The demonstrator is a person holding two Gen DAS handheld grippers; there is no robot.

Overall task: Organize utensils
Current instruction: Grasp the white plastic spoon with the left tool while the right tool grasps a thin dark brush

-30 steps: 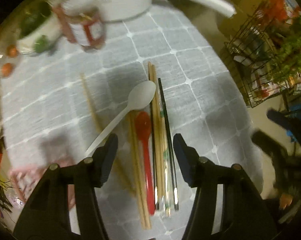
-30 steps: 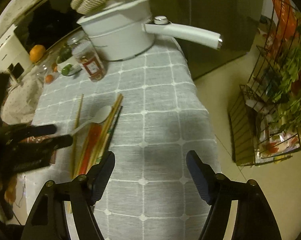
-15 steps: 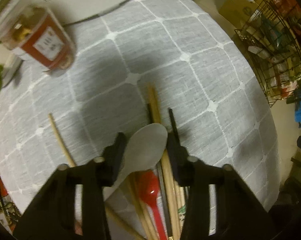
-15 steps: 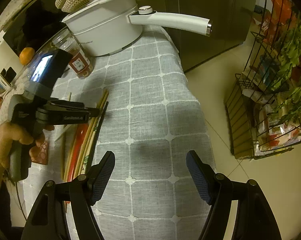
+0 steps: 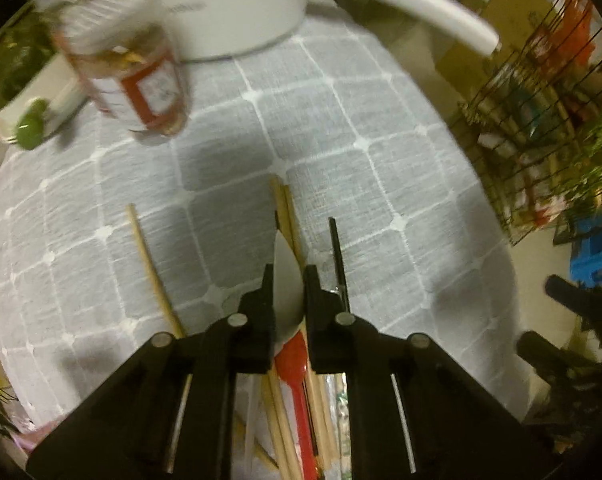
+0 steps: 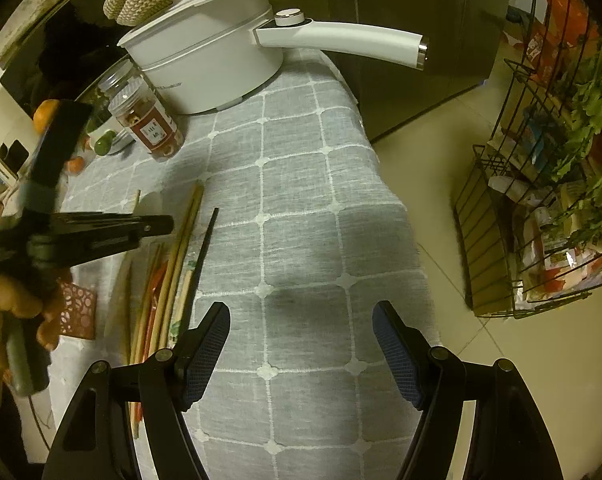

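On the checked grey surface (image 5: 341, 128), far left, a red-labelled jar (image 5: 133, 76) and a white pot (image 5: 237, 4) stood clear of the work. The left gripper (image 5: 288, 280) had just been closing, its fingers clenched on the white spoon (image 5: 287, 276), seemingly to lift it out of the heap of chopsticks (image 5: 287, 216), red spoon (image 5: 299, 364) and black stick (image 5: 337, 248) crowding beneath. Off right, the right gripper (image 6: 301, 336) hung released, holding nothing.

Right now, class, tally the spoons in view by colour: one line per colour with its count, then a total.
white spoon: 1
red spoon: 1
Total: 2
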